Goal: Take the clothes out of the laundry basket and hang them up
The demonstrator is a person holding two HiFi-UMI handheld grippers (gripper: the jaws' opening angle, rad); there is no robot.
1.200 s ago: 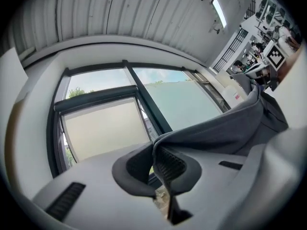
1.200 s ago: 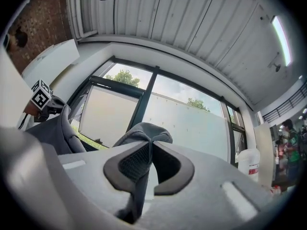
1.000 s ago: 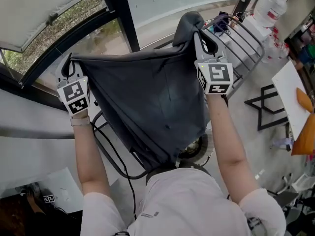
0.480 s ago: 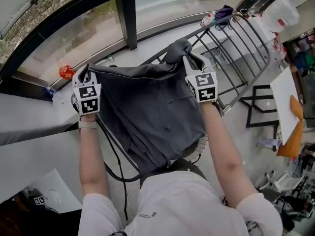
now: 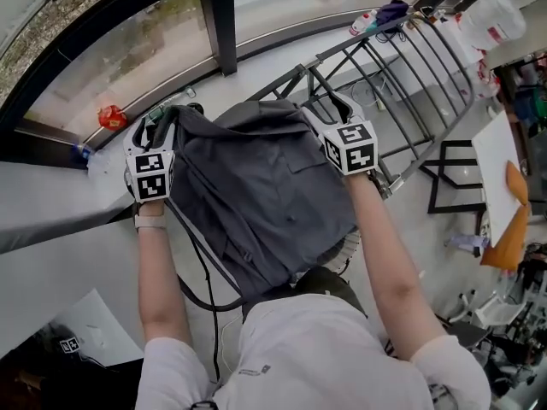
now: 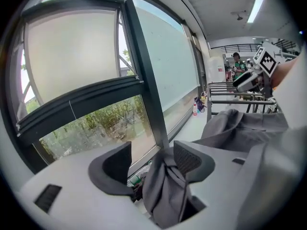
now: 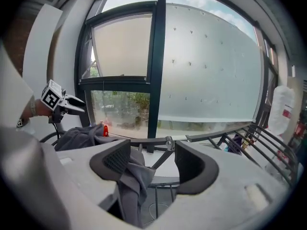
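Observation:
A dark grey garment (image 5: 256, 186) lies spread over the near end of a black metal drying rack (image 5: 410, 67), below the person's forearms. My left gripper (image 5: 162, 120) is at its upper left corner and my right gripper (image 5: 329, 109) at its upper right. Both sets of jaws have just been opening. In the left gripper view the jaws (image 6: 152, 164) stand wide, with a bunched fold of the cloth (image 6: 163, 190) resting against the right one. In the right gripper view the gripper (image 7: 153, 164) is open too, and cloth (image 7: 132, 181) hangs by the left jaw.
A black window post (image 5: 218, 24) and the sill with a small red object (image 5: 109, 116) lie just beyond the garment. A dark cloth (image 5: 389, 11) hangs at the rack's far end beside a white jug (image 5: 491, 15). A black cable (image 5: 201, 263) loops on the floor.
Both grippers came down with the garment, from held high and stretched to lying over the rack. Their jaws, shut on the cloth before, now stand apart.

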